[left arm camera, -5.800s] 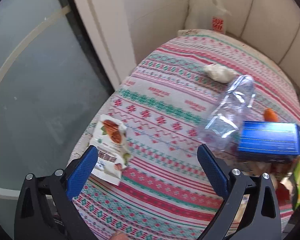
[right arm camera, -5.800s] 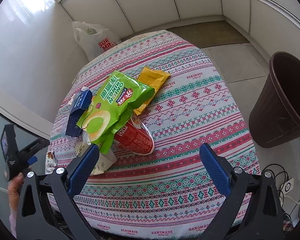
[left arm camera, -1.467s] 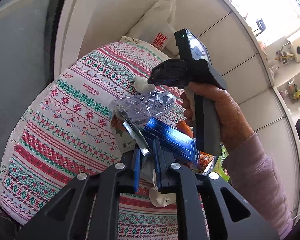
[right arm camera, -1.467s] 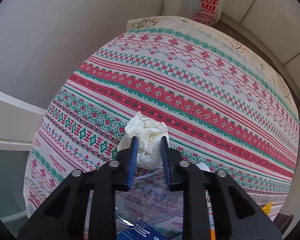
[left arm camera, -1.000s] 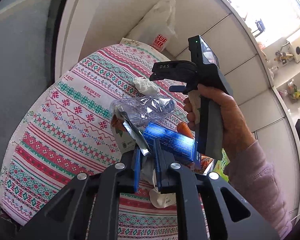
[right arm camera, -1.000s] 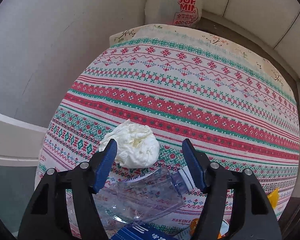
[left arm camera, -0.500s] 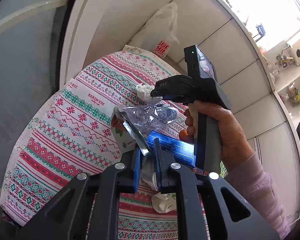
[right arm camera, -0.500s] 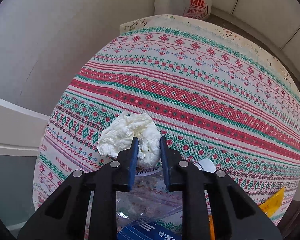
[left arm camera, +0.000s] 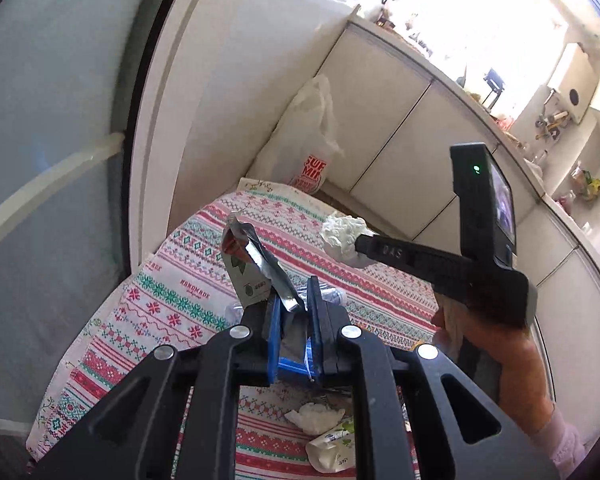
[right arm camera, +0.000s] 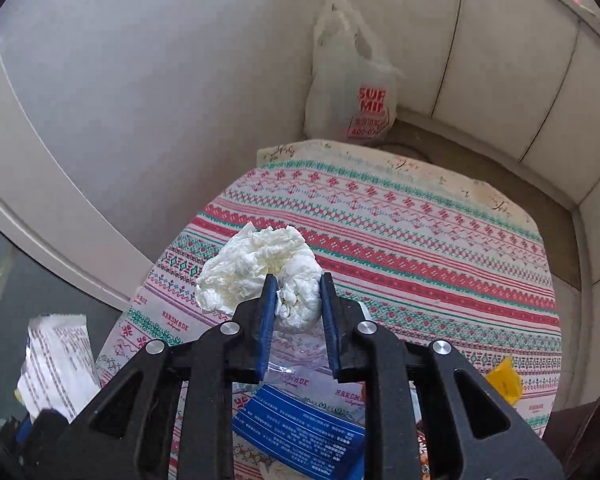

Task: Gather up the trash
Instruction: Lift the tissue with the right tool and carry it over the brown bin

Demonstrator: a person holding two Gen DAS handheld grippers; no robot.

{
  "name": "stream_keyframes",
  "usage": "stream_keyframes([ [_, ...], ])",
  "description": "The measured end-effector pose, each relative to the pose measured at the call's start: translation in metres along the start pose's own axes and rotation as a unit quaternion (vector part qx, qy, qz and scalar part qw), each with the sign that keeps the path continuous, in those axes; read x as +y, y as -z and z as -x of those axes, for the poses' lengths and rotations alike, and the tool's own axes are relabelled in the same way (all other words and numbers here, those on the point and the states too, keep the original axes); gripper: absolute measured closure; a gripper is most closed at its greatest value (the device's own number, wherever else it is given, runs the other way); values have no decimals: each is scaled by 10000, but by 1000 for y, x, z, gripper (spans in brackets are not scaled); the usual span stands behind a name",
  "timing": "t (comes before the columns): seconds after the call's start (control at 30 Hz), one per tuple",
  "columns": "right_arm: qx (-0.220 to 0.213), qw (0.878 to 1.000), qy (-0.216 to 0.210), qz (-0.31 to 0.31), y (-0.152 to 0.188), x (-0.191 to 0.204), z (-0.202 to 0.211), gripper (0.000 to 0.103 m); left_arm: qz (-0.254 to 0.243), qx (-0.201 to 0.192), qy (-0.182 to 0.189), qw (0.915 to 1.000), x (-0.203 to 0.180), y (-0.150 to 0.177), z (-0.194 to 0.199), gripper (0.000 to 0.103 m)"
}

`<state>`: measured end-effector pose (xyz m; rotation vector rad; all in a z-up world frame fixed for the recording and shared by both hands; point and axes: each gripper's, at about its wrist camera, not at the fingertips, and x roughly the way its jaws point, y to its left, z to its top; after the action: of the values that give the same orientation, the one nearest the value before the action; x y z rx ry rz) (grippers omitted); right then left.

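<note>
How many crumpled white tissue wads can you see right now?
2. One tissue wad is clamped in the right tool; another lies on the tablecloth below the left tool. More may be hidden.

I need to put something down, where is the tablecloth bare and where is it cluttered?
Bare: the far half of the tablecloth, toward the white plastic bag. Crowded: the near part, around the blue box and yellow wrapper.
</note>
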<state>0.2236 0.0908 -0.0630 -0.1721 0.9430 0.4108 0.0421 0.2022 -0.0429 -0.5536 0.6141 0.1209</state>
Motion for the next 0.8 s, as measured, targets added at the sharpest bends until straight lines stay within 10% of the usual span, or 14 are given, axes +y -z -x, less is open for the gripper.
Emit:
stream_keyframes([
  [0.47,-2063,9735,732,-669,66,-78,148,82,-832,-946,251,9917,-60,7,24,90],
  [0.8,-2881,9352,1572,-1331,127,-142,215,82,-1856,-1490,1024,9658,-164,18,33,90],
])
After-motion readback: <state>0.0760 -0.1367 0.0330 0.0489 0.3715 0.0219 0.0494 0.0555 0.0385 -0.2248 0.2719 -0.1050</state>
